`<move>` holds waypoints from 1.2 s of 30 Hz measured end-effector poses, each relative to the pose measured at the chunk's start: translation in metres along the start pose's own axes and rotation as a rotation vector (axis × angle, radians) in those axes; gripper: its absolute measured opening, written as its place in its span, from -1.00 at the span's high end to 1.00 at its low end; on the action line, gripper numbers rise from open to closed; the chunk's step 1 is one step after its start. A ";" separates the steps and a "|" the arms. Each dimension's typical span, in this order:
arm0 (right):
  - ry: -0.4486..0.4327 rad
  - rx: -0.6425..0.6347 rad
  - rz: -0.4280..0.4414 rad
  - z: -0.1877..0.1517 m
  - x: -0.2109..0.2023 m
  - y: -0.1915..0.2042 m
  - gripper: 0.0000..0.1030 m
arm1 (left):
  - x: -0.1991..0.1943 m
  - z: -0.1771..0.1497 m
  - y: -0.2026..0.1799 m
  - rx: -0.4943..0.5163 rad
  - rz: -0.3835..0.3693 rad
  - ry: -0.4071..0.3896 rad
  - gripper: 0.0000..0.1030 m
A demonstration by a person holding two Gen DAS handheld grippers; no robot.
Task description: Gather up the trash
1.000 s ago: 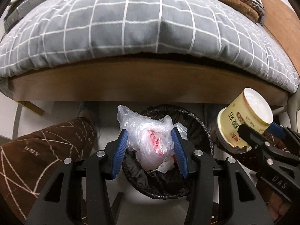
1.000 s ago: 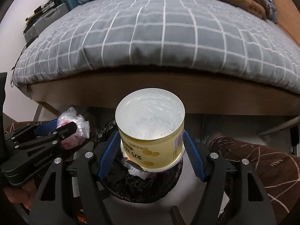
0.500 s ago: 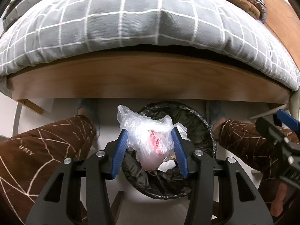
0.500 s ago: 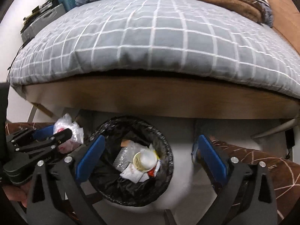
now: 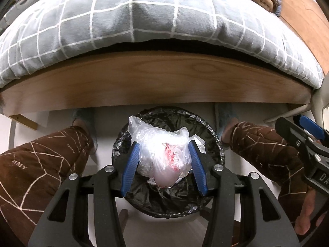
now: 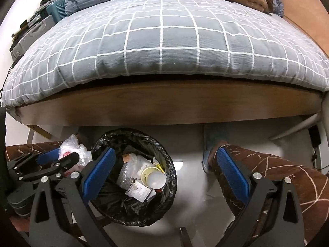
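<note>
The left gripper (image 5: pixel 164 164) clamps a crumpled plastic bag (image 5: pixel 162 150) above the black-lined trash bin (image 6: pixel 164 156). The right gripper (image 6: pixel 166 177) has just opened wide, empty; the yellow cup (image 6: pixel 153 178) lies inside. Bed frame (image 6: pixel 164 107) behind, legs (image 6: pixel 267 170) alongside.

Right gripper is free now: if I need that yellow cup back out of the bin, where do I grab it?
Take the yellow cup across its side wall near the white base, coming straight down from above. It lies tipped on the other rubbish in the black-lined bin, base up, so the round wall is exposed. The open right gripper spans it.
</note>
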State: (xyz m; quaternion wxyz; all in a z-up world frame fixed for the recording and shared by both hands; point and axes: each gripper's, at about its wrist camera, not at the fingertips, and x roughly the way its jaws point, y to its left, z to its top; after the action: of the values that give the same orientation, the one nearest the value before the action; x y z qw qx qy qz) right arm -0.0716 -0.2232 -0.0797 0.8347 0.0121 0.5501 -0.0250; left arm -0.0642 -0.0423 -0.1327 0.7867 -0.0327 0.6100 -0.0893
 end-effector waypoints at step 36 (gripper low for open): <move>-0.266 -0.011 0.041 0.009 -0.222 0.007 -0.86 | -0.251 -0.011 0.001 0.015 0.026 -0.399 -0.89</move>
State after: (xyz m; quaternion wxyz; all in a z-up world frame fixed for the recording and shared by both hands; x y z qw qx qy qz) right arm -0.1503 -0.2103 0.1272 0.9007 0.0154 0.4341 -0.0062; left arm -0.1351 0.0046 0.1032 0.8934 -0.0358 0.4414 -0.0754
